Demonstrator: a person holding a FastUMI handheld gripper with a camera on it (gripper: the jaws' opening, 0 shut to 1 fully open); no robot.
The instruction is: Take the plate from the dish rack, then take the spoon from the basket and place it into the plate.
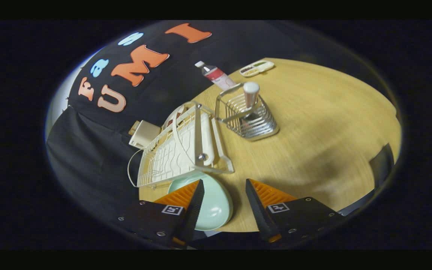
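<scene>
Tongs [221, 198] of the handheld tool show at the bottom of the gripper view, and their two black fingers with orange ribbed backs stand well apart, with nothing pressed between both of them. Each finger carries a small square black-and-white marker on its base. The pale green plate [212, 204] lies flat on the wooden table [313, 123], low in the frame, and the left finger [195, 204] covers a part of it; whether this finger touches the plate I cannot tell. The right finger [257, 210] is beside the plate, apart from its rim, over bare wood. Just beyond the plate, toward the middle of the frame, stands the white dish rack [178, 150], seen tilted, and its near corner comes almost over the plate's far edge. A thin white wire hangs at the rack's left side. Behind the rack, at its upper left, there is a cream box-like thing [143, 134] at the table's edge, near the black cloth. To the upper right of the rack stands the metal wire basket [249, 112], and the spoon [251, 95] is upright in it, its pale round handle end rising above the basket's rim. Farther back, in the upper middle of the frame, a bottle [216, 75] with a white cap and red label lies against the cloth, and next to it, to the right, is a small flat tray [256, 68] with some compartments.
</scene>
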